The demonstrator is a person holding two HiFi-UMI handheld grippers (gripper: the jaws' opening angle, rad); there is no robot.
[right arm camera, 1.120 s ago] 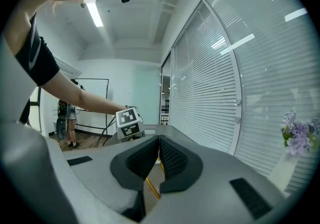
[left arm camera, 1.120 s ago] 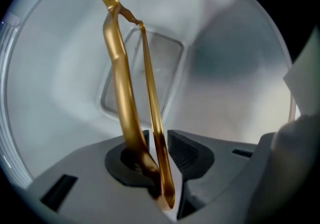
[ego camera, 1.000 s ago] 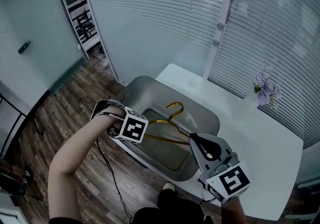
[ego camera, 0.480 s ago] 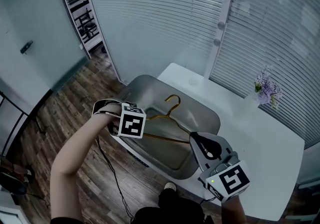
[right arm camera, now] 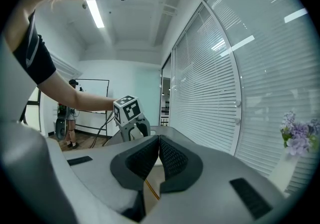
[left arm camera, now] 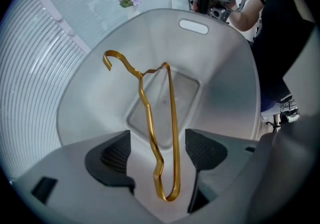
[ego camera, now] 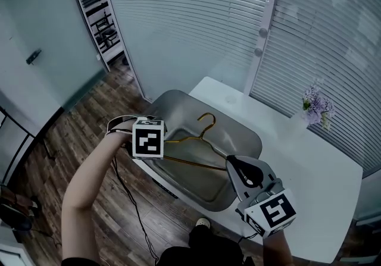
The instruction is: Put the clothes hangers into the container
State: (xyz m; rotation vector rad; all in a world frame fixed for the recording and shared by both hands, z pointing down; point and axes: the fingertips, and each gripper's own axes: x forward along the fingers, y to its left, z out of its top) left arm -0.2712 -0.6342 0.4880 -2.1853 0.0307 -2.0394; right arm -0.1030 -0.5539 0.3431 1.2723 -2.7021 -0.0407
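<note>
ok so the gold hanger (left arm camera: 172, 118) is down inside the grey container (ego camera: 244, 131), hook pointing toward the blinds side. Left gripper (left arm camera: 155, 152) has its jaws opening up right now: the near end of the hanger sits between them, but the pads aren't touching the wire. Right gripper (right arm camera: 159, 155) hangs over the container's near corner with its jaws pressed together. A bit of gold wire shows just under them, can't tell if it's actually pinched. Container sits at the end of the white table (ego camera: 297, 152).
</note>
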